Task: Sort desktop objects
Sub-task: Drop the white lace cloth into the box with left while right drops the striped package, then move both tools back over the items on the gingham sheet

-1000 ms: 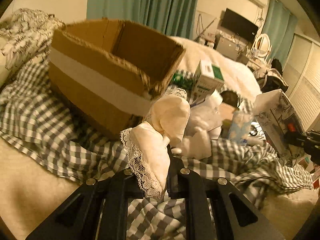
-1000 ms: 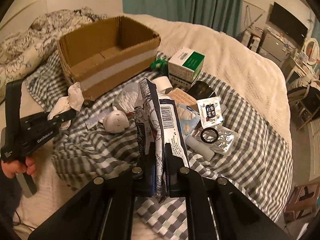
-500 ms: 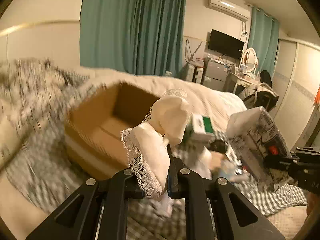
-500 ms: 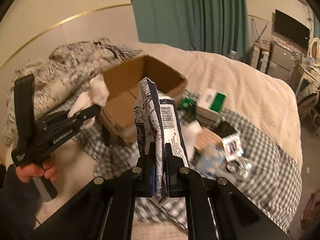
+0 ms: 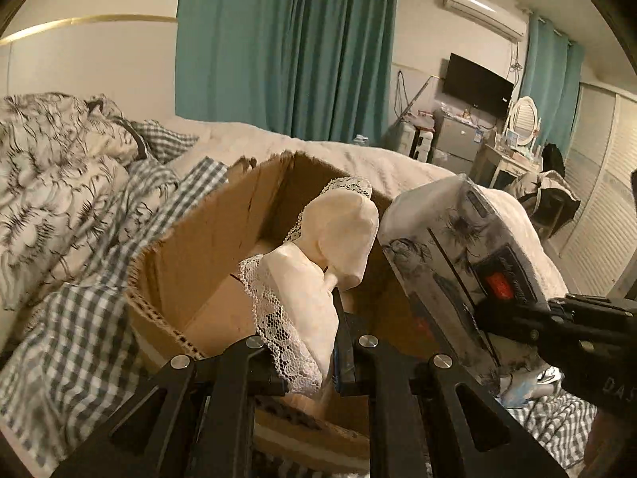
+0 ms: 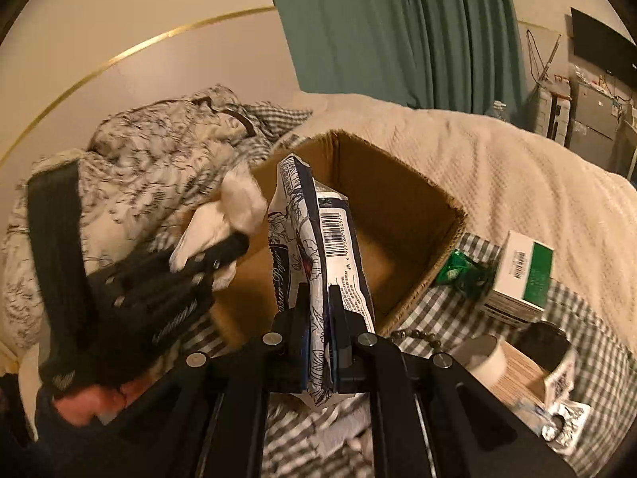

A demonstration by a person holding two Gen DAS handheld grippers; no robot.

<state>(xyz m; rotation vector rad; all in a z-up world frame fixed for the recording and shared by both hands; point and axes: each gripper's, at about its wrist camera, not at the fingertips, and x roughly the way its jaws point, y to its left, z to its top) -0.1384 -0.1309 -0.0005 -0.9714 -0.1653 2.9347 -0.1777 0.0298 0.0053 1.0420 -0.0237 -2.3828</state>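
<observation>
- Left tool (image 5: 332,352) clamped on a cream lace-trimmed cloth (image 5: 318,263), cloth standing up above the fingers and hanging over the near rim of the cardboard box (image 5: 207,239); held high, presumably so the bundle clears the rim and drops inside on release.
- Box open-topped, resting on the gingham sheet (image 5: 71,342) on the bed; bare floor visible in the left wrist view, so room inside for both items, judging by that.
- Near wall frayed and ragged along the top edge; lace likely to snag there if lowered too close.
- Right tool (image 6: 320,342) clamped on a blue-and-white printed packet (image 6: 318,247), packet upright with barcode facing the camera, just beside the cloth and over the box mouth.
- Two held items close together above the same opening; little free space between them, so releasing one at a time seems safer.
- Further right on the sheet: green-and-white carton (image 6: 525,275) and a green wrapper (image 6: 458,271) just outside the box's right wall, apparently yet to be sorted.
</observation>
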